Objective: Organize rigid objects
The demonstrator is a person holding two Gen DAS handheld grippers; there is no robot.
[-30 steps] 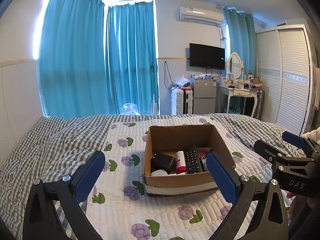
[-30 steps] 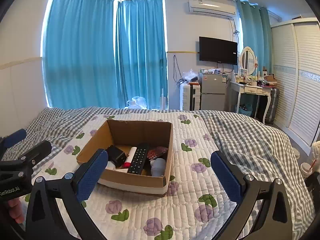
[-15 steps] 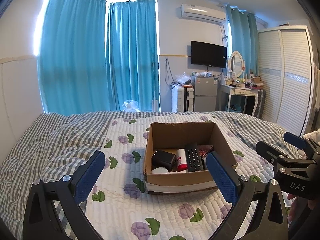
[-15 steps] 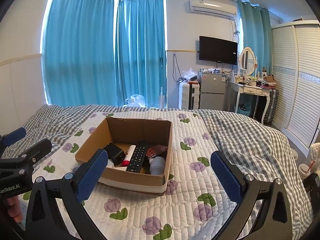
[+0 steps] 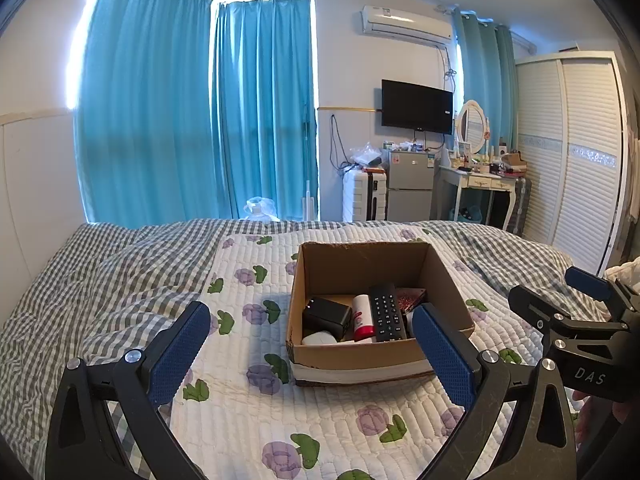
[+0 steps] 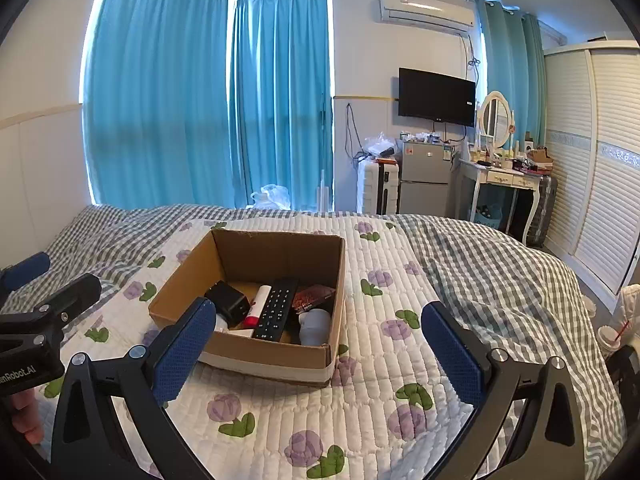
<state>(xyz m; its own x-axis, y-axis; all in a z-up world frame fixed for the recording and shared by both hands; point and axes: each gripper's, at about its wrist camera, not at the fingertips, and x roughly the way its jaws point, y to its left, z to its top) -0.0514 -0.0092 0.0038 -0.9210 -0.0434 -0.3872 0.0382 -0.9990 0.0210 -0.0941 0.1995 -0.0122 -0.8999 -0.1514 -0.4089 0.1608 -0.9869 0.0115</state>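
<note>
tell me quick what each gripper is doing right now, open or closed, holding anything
Left gripper: open, holding nothing, short of the cardboard box.
Right gripper: open, holding nothing, also clear of the box.

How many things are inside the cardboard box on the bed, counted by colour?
In the cardboard box, as far as both views show:
Black: 2, the remote control and the black box-shaped item
White and red: 1, the tube
Dark red: 1, the flat packet
White or pale: 2, the pale bottle and the white rounded item
Total: 6
</note>
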